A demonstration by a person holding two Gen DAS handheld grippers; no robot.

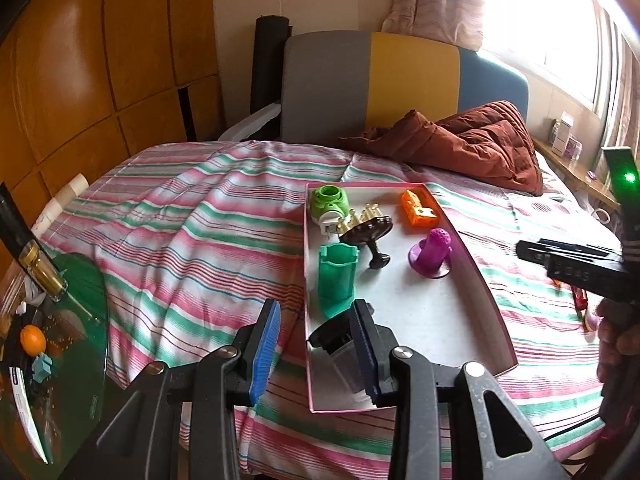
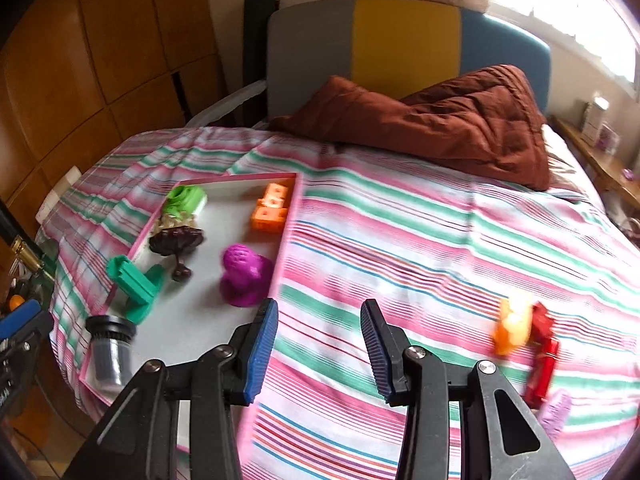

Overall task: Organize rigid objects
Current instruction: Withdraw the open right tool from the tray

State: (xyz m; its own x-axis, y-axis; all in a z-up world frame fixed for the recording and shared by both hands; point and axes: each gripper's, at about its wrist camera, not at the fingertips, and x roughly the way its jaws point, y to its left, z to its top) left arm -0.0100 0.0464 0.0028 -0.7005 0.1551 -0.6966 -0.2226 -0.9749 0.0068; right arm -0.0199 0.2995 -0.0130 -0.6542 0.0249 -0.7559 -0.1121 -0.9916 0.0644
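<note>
A pink-rimmed white tray (image 1: 460, 312) (image 2: 200, 320) lies on the striped bed. In it are a light green piece (image 1: 330, 200) (image 2: 186, 198), a dark brown stemmed piece (image 1: 366, 234) (image 2: 176, 240), an orange block (image 1: 420, 208) (image 2: 272, 208), a purple knobbed piece (image 1: 434, 250) (image 2: 244, 276), a teal piece (image 1: 336, 280) (image 2: 136, 284) and a black-and-clear cylinder (image 1: 338, 342) (image 2: 110, 348). My left gripper (image 1: 316, 352) is open over the tray's near left corner, beside the cylinder. My right gripper (image 2: 320, 352) is open and empty above the bedsheet, right of the tray. An orange-yellow piece (image 2: 514, 326), a red piece (image 2: 542, 360) and a pale purple piece (image 2: 556, 410) lie on the sheet to its right.
A brown quilt (image 2: 440, 120) lies bunched at the headboard (image 1: 412, 76). A green glass side table (image 1: 72, 320) with an orange fruit (image 1: 33, 339) stands left of the bed. A wooden shelf (image 1: 576, 168) runs under the window on the right.
</note>
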